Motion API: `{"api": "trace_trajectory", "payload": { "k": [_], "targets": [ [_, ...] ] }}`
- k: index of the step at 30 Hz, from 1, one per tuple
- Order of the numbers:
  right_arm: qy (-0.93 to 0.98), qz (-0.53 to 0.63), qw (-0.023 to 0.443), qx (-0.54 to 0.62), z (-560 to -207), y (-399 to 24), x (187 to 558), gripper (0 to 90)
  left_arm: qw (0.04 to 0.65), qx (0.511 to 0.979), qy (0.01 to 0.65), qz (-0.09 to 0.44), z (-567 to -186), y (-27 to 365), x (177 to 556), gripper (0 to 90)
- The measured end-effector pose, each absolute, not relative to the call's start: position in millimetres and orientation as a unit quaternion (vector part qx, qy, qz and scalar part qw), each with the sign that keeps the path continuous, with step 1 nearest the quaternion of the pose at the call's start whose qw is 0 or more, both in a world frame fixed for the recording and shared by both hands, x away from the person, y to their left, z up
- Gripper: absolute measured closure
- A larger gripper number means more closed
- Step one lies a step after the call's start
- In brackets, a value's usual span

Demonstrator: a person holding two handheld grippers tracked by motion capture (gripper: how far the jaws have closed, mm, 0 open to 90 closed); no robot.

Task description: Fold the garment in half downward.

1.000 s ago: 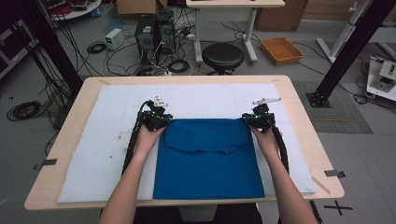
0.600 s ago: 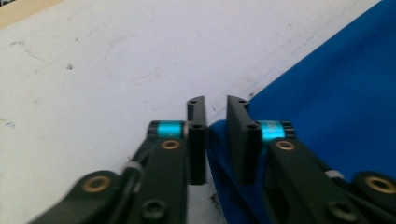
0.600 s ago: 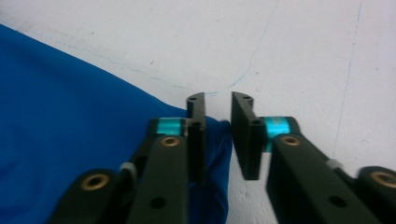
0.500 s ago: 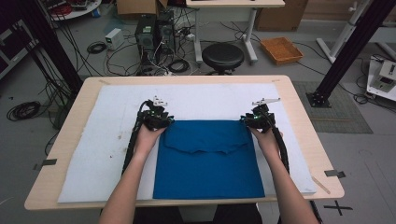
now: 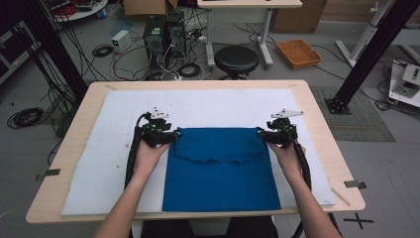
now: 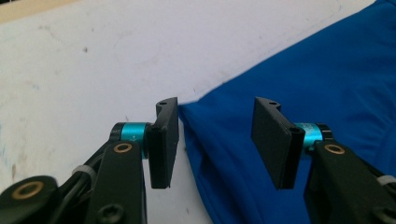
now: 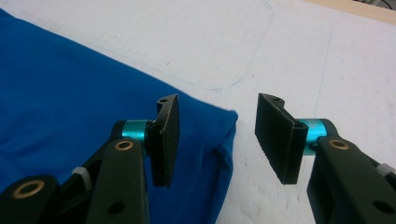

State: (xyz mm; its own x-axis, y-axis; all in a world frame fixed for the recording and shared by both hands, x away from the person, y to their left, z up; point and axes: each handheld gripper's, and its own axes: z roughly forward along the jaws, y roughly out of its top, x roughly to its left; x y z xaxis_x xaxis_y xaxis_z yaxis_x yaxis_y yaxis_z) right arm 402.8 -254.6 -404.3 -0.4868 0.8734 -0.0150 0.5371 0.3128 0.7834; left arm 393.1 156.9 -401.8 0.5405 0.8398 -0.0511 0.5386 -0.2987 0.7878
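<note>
Folded blue cloth [image 5: 222,171] flat on the white mat [image 5: 99,163] of the table [image 5: 317,124], near edge at the mat's front border. Left tongs [image 5: 174,135] and right tongs [image 5: 261,134] at its far corners, just opened, released, cloth corners between jaws. Beyond, bare mat, wide room.

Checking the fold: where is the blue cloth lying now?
In the high view the blue cloth lies flat at the middle of the white mat, toward the person's edge, its far corners between the left claw and right claw.
</note>
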Motion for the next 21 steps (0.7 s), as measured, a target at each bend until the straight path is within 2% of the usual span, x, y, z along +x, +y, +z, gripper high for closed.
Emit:
{"api": "trace_trajectory", "payload": {
  "k": [6,11,21],
  "targets": [
    [0.774,0.385,0.227,0.449,-404,-260,375,50.8,0.402,0.77,0.477,0.132,-412,166,375,52.3],
    [0.772,0.385,0.236,0.448,-411,-266,362,50.5,0.395,0.764,0.501,0.099,-426,167,369,57.6],
    [0.76,0.399,0.22,0.462,-425,-274,359,49.7,0.38,0.754,0.531,0.075,-435,158,373,61.9]
  ]
}}
